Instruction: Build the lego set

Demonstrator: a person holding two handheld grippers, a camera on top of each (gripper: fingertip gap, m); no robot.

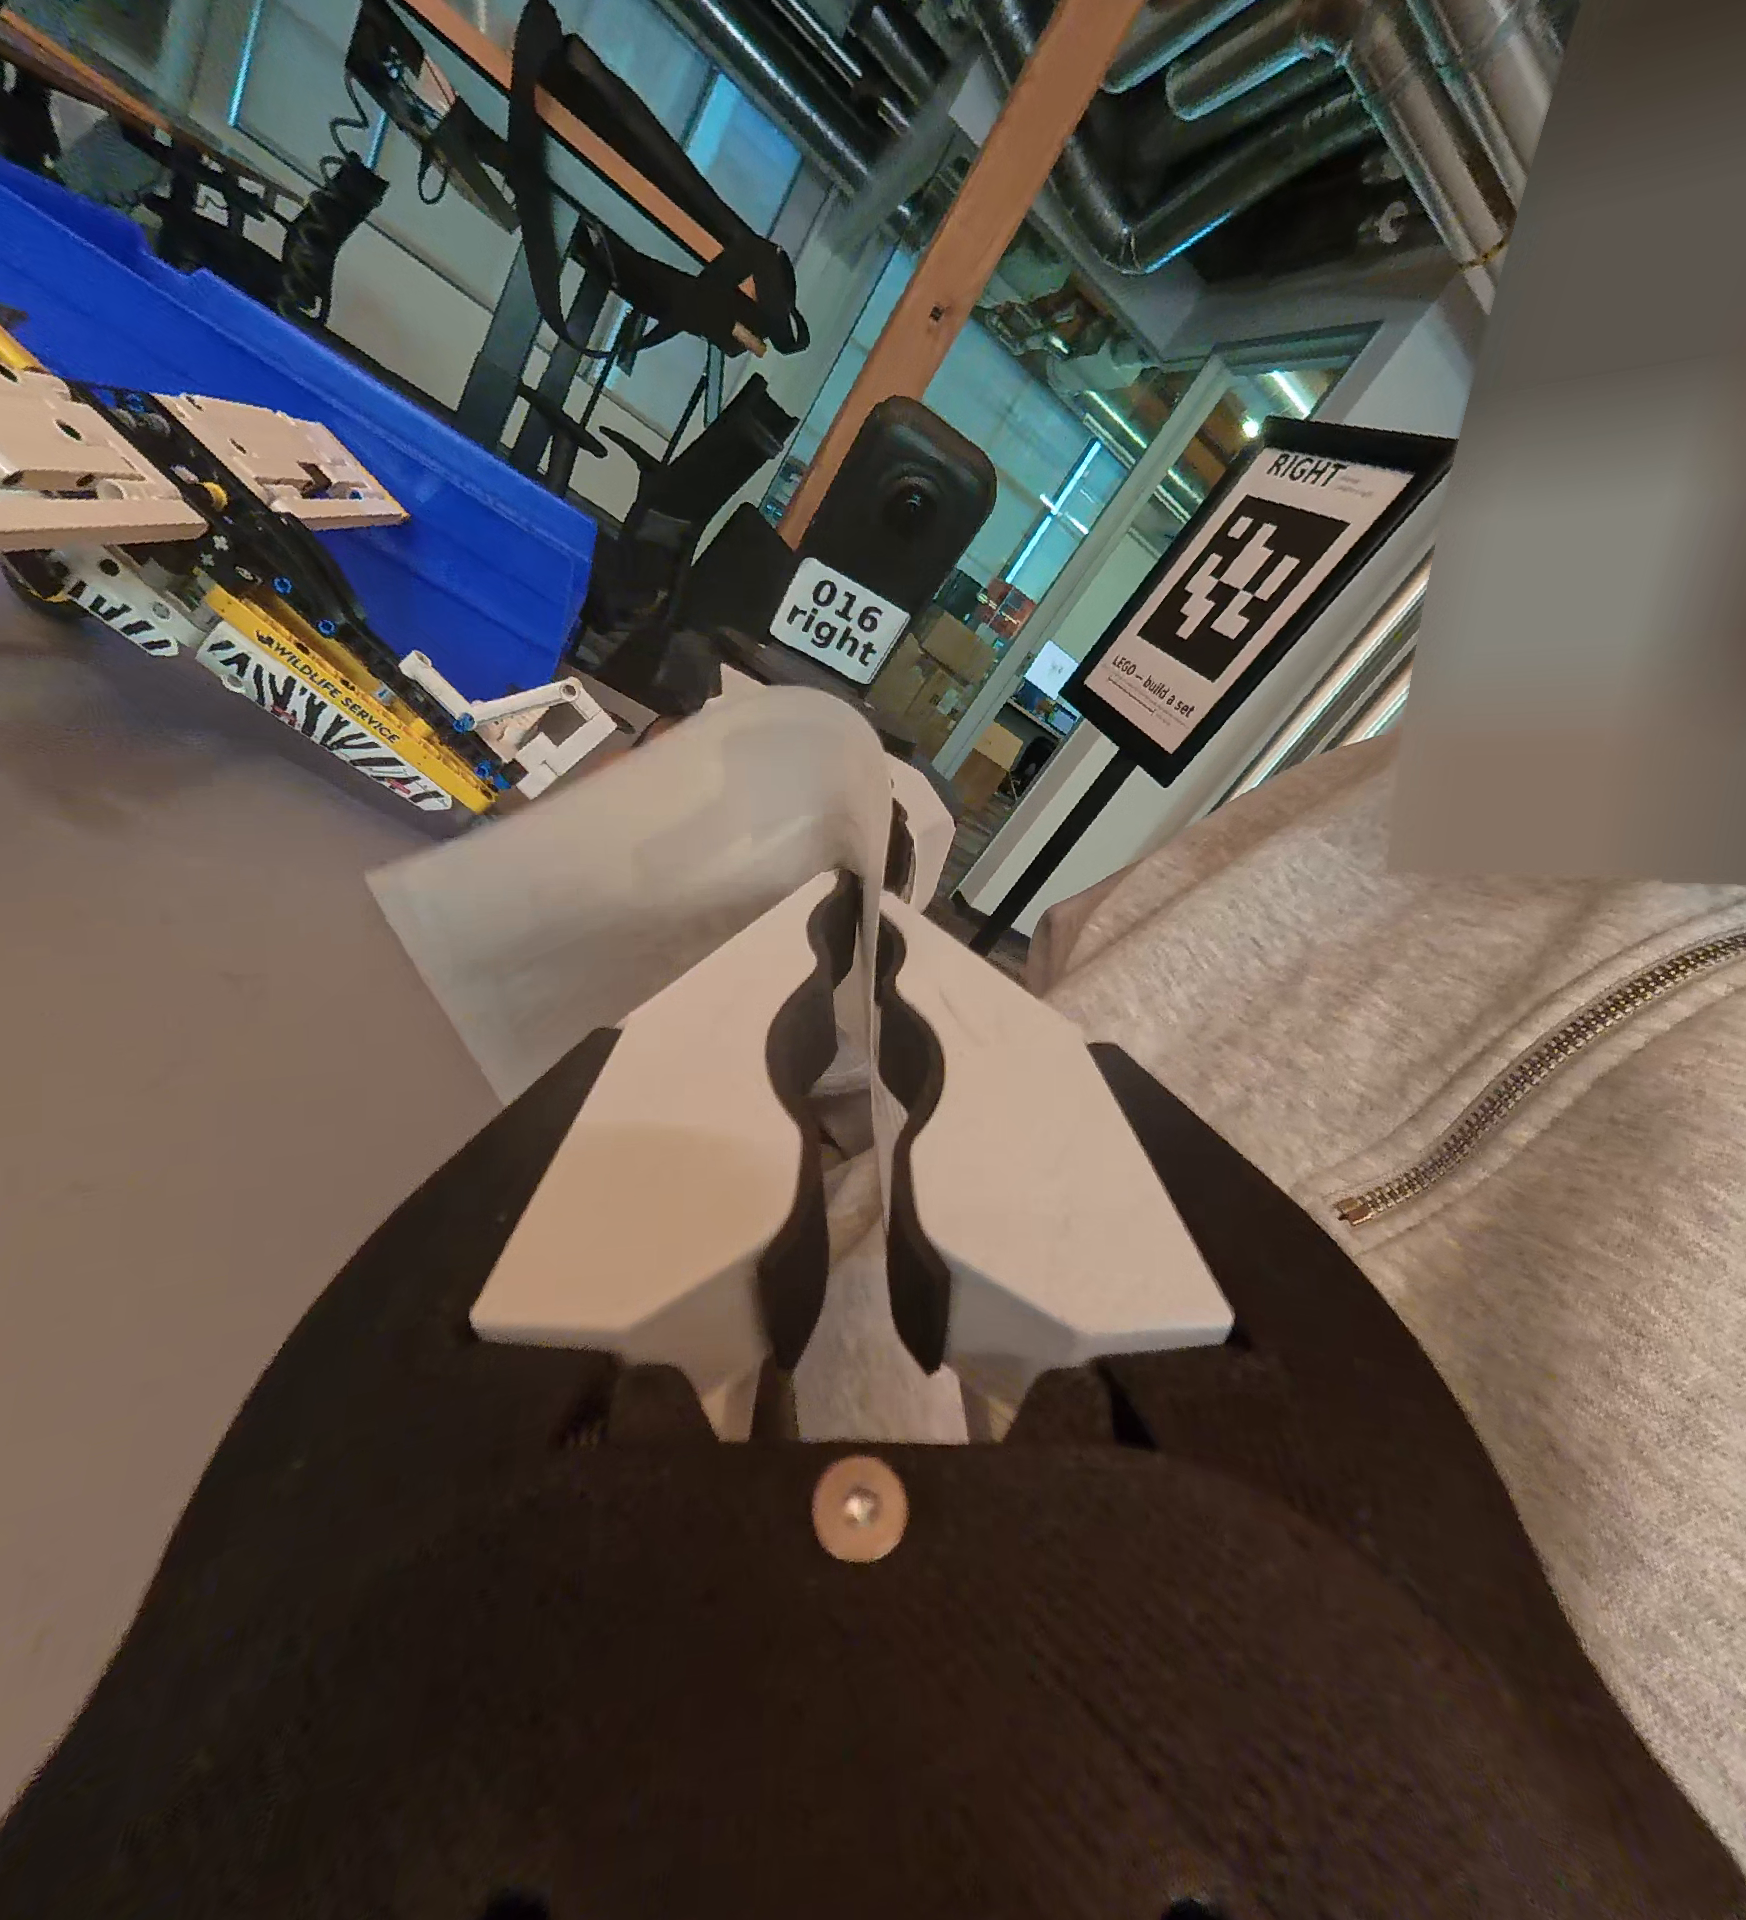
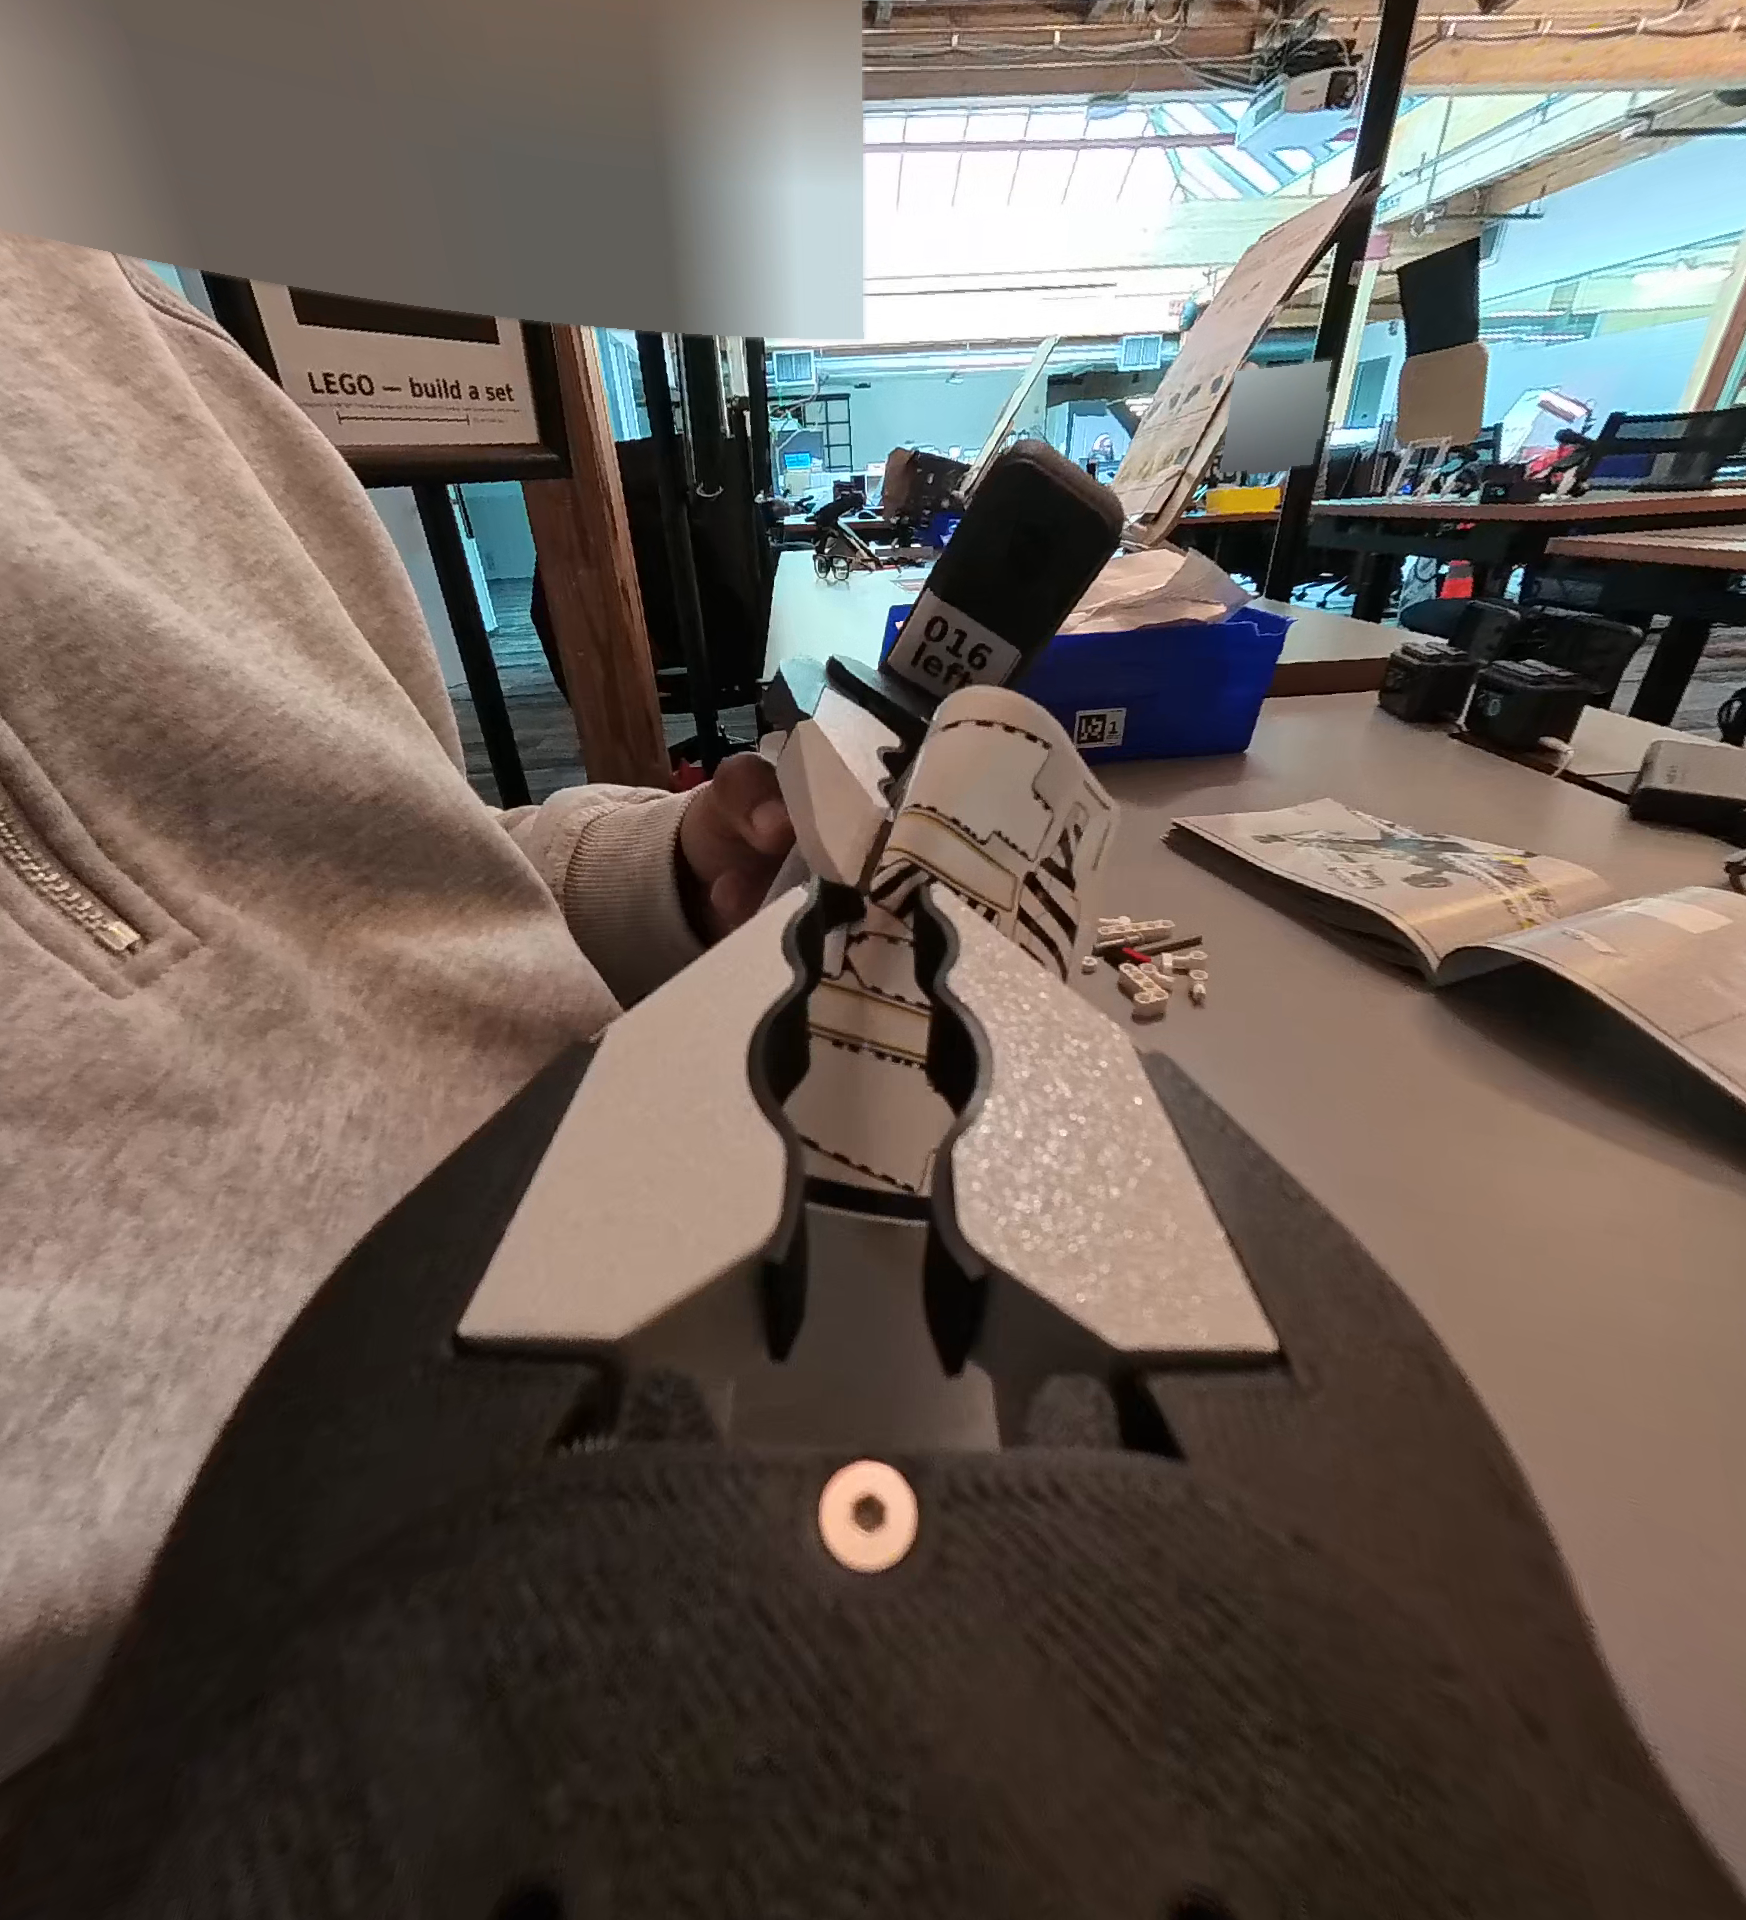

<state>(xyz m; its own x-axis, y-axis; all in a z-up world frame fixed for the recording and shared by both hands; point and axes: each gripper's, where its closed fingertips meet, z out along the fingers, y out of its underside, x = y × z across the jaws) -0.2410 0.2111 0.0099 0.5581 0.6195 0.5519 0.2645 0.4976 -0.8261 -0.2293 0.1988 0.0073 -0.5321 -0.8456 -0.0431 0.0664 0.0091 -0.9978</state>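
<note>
A white sticker sheet [image 1: 640, 862] with black stripe prints [image 2: 994, 821] is held in the air between both grippers. My left gripper [image 1: 864, 899] is shut on one edge of it and shows its blank back. My right gripper [image 2: 874, 909] is shut on the opposite part, with the printed side curling over its tips. The two grippers meet tip to tip; the left one's fingers [image 2: 838, 790] show just beyond the right's. The partly built yellow and grey lego vehicle [image 1: 308, 665] stands on the grey table [image 1: 121, 987] at the left.
A blue bin [image 1: 225, 343] stands behind the vehicle, and another blue bin [image 2: 1160, 675] holds paper. Small loose lego pieces [image 2: 1149, 961] and an open instruction booklet [image 2: 1420, 883] lie on the table. A person's grey zip sweater [image 1: 1420, 1143] is close by. Less than 4 cm separates the two grippers' tips.
</note>
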